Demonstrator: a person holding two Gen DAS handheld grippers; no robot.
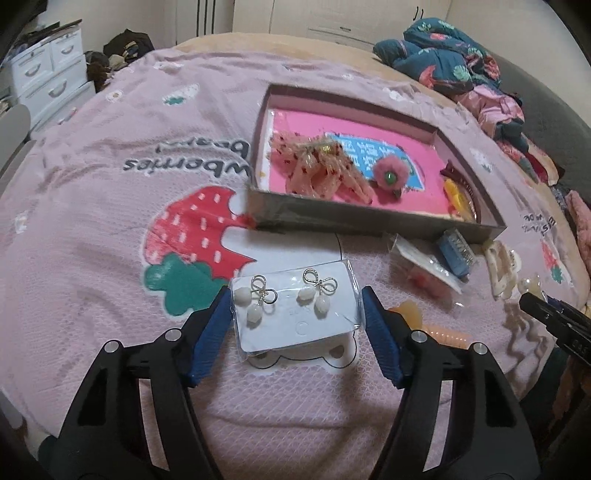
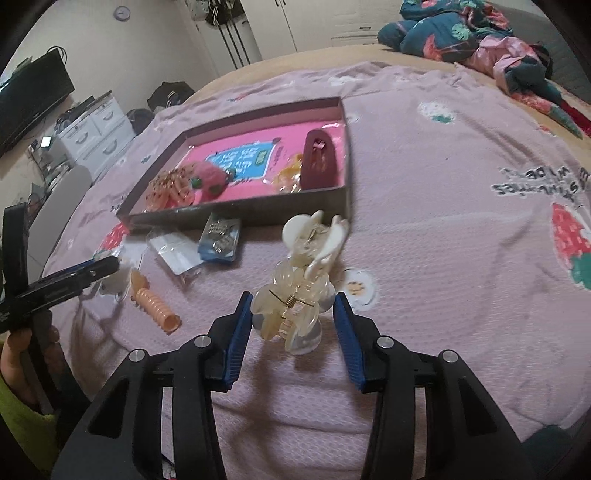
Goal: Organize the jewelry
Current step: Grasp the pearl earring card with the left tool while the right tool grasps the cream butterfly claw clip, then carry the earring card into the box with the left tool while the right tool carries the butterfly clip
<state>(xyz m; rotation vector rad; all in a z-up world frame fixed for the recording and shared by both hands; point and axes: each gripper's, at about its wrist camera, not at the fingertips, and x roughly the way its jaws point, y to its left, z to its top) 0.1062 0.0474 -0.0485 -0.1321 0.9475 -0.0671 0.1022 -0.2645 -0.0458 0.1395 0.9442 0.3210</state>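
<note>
We judge the sorting partly done. The shallow box [image 1: 373,218] on the bed already holds a beaded hair piece [image 1: 325,170], a pink pompom [image 1: 389,173], a maroon clip [image 2: 319,158] and something yellow [image 1: 456,194].

Several pieces are left on the bedspread [image 1: 110,192]. Our left gripper [image 1: 297,317] has its jaws pinching a bagged card with 2 pearl earrings [image 1: 295,310] by its side edges, just in front of the box. Our right gripper [image 2: 293,332] has its jaws around a translucent claw clip [image 2: 291,314]; the left pad touches it, but we cannot tell whether the right pad presses. A cream claw clip [image 2: 314,240] lies just beyond, with a peach spiral hair tie [image 2: 155,302], a blue card [image 2: 219,242] and a clear packet [image 2: 173,254] near the box.

The bedspread is lilac with strawberry prints. A heap of clothes [image 2: 461,33] sits at the bed's far side, white drawers [image 1: 48,77] and a dark screen [image 2: 29,96] stand by the wall.
</note>
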